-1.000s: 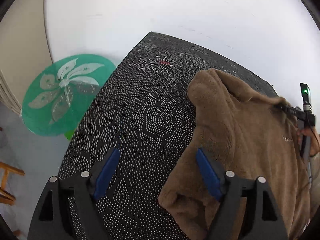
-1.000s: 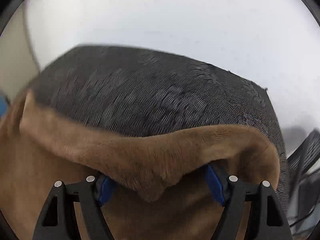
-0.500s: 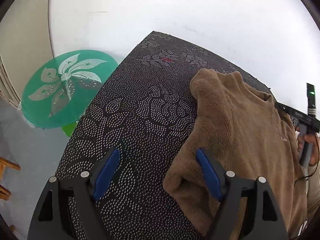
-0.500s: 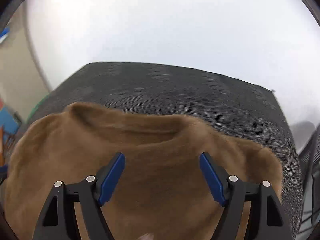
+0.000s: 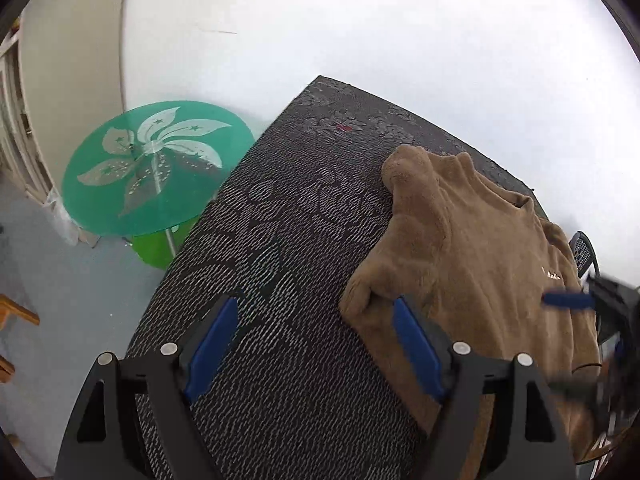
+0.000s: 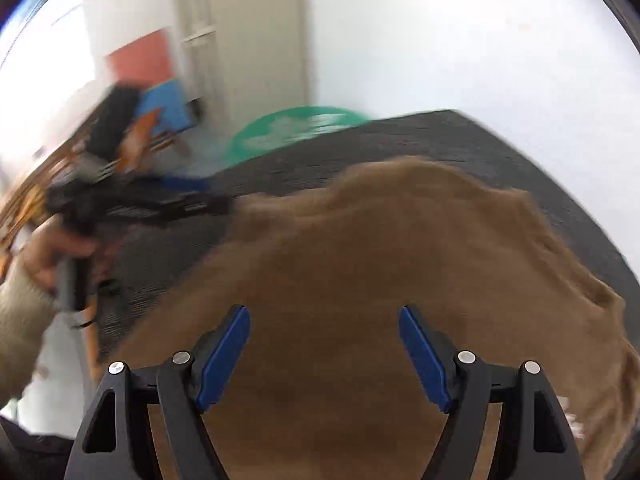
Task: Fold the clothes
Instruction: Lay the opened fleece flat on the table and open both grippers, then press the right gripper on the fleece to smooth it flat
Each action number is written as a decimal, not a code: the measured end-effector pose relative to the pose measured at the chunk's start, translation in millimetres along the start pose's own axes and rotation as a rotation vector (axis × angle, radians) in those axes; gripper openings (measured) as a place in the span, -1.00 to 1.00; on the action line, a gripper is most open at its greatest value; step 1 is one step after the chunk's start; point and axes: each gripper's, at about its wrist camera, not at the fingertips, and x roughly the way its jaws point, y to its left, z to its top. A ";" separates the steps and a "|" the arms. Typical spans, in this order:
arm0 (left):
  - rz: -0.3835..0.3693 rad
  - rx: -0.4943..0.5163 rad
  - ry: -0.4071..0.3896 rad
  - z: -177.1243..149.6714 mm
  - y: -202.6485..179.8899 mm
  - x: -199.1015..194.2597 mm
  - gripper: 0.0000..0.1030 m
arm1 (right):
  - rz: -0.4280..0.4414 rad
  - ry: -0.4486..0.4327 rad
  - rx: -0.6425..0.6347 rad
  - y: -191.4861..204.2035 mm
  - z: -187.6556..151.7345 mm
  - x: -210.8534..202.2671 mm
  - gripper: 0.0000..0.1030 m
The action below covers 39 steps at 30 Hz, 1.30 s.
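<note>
Right gripper (image 6: 324, 352) let go of the brown fleece sweater (image 5: 472, 256) a sec ago, now jaws wide, empty. Left gripper (image 5: 310, 354) also open. Sweater's folded-ish by the tabletop's (image 5: 280, 240) right edge, prob. next fold coming.

Small pale lettering on sweater (image 5: 480, 264), unreadable

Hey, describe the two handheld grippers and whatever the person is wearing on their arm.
Both the left gripper and right gripper have black angular frames with triangular cut-outs, silver round pivot pins, and two flat blue finger pads each. In the right wrist view, the hand on the left gripper's dark grip comes out of a beige ribbed knit sleeve.
</note>
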 end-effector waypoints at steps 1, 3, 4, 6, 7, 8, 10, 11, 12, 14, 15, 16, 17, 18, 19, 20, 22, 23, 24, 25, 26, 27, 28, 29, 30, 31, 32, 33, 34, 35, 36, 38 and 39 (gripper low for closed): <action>0.002 -0.010 -0.001 -2.0 2.7 -2.1 0.62 | 0.027 0.009 -0.020 13.3 -0.5 4.0 0.53; -0.002 -0.041 -0.001 -4.4 9.4 -4.8 0.62 | 0.075 0.026 -0.059 39.3 -2.1 12.1 0.53; -0.006 -0.058 0.001 -6.4 13.0 -5.4 0.63 | 0.086 0.037 -0.098 52.8 -5.0 14.9 0.53; -0.017 -0.080 -0.003 -10.3 17.3 -7.4 0.63 | 0.083 0.058 -0.188 78.5 -13.2 20.6 0.53; -0.023 -0.083 -0.011 -12.3 17.7 -8.9 0.64 | 0.068 0.068 -0.236 90.4 -18.4 23.8 0.53; -0.026 -0.086 -0.013 -13.0 16.7 -9.5 0.65 | 0.053 0.078 -0.285 102.4 -23.5 27.0 0.53; -0.031 -0.088 -0.015 -14.2 14.4 -10.4 0.67 | -0.021 0.086 -0.356 115.7 -35.0 33.4 0.53; -0.035 -0.089 -0.016 -14.8 13.3 -10.7 0.68 | -0.042 0.088 -0.372 117.7 -40.2 34.8 0.53; -0.035 -0.083 -0.016 -15.2 12.2 -10.8 0.68 | -0.059 0.091 -0.385 119.1 -45.3 36.1 0.53; -0.036 -0.072 -0.018 -16.0 9.9 -10.8 0.70 | -0.072 0.085 -0.384 115.7 -52.8 34.5 0.53; -0.036 -0.069 -0.018 -16.8 9.7 -11.5 0.70 | -0.077 0.082 -0.378 113.1 -55.5 33.8 0.51; -0.036 -0.067 -0.019 -17.6 9.6 -12.3 0.70 | -0.083 0.080 -0.373 110.4 -58.3 33.1 0.38; -0.040 -0.067 -0.018 -18.2 9.6 -12.7 0.71 | -0.084 0.073 -0.355 107.2 -60.4 30.9 0.30; -0.040 -0.066 -0.018 -18.2 9.3 -12.7 0.71 | -0.085 0.064 -0.335 103.9 -62.3 28.4 0.15; -0.039 -0.064 -0.017 -18.2 8.9 -12.7 0.71 | -0.086 0.055 -0.315 100.6 -64.3 25.9 -0.03; -0.037 -0.061 -0.016 -18.6 8.2 -12.9 0.71 | -0.084 0.045 -0.299 98.0 -65.9 22.3 -0.13; -0.034 -0.055 -0.012 -19.6 6.8 -13.5 0.71 | -0.075 0.023 -0.260 91.5 -69.6 13.4 -0.40; -0.031 -0.049 -0.010 -20.4 5.5 -13.9 0.71 | -0.073 0.014 -0.236 86.2 -71.9 8.2 -0.46; -0.029 -0.042 -0.008 -21.3 4.2 -14.2 0.71 | -0.071 0.006 -0.212 80.8 -74.2 3.0 -0.52; -0.025 -0.037 -0.006 -21.5 3.2 -14.1 0.71 | -0.074 -0.001 -0.187 74.6 -78.5 -1.8 -0.55; -0.021 -0.033 -0.003 -21.9 2.3 -13.7 0.71 | -0.080 -0.008 -0.159 67.7 -83.1 -6.2 -0.55; -0.017 -0.030 0.000 -22.2 1.5 -13.2 0.71 | -0.087 -0.014 -0.130 60.8 -87.8 -10.5 -0.56; -0.018 -0.026 0.005 -21.6 -0.3 -12.5 0.71 | -0.095 -0.022 -0.095 53.0 -92.5 -15.9 -0.56; -0.018 -0.022 0.009 -20.8 -2.3 -11.8 0.71 | -0.102 -0.030 -0.064 48.0 -96.7 -22.1 -0.56; -0.019 -0.018 0.014 -20.0 -4.2 -11.1 0.71 | -0.115 -0.032 -0.036 42.3 -99.5 -23.2 -0.56; -0.019 -0.014 0.018 -19.2 -6.1 -10.4 0.71 | -0.129 -0.033 -0.008 36.4 -102.1 -23.4 -0.59; -0.020 -0.011 0.023 -18.5 -8.1 -9.7 0.71 | -0.144 -0.033 0.020 30.5 -104.7 -23.5 -0.59; -0.021 -0.007 0.027 -17.7 -10.0 -9.0 0.71 | -0.158 -0.034 0.048 24.5 -107.3 -23.6 -0.59; -0.025 0.006 0.031 -16.8 -14.9 -8.7 0.71 | -0.172 -0.035 0.076 18.6 -109.9 -23.7 -0.72; -0.030 0.019 0.035 -15.9 -20.0 -8.4 0.71 | -0.187 -0.036 0.104 12.7 -112.6 -23.9 -0.75; -0.035 0.033 0.039 -15.0 -25.1 -8.2 0.71 | -0.201 -0.037 0.132 6.8 -115.2 -24.0 -0.75; -0.065 0.060 0.072 -14.2 -36.4 -4.7 0.71 | -0.210 -0.026 0.191 -7.1 -123.8 -21.4 -0.75; -0.080 0.065 0.086 -15.3 -40.9 -3.5 0.71 | -0.207 -0.024 0.205 -10.4 -125.6 -18.0 -0.75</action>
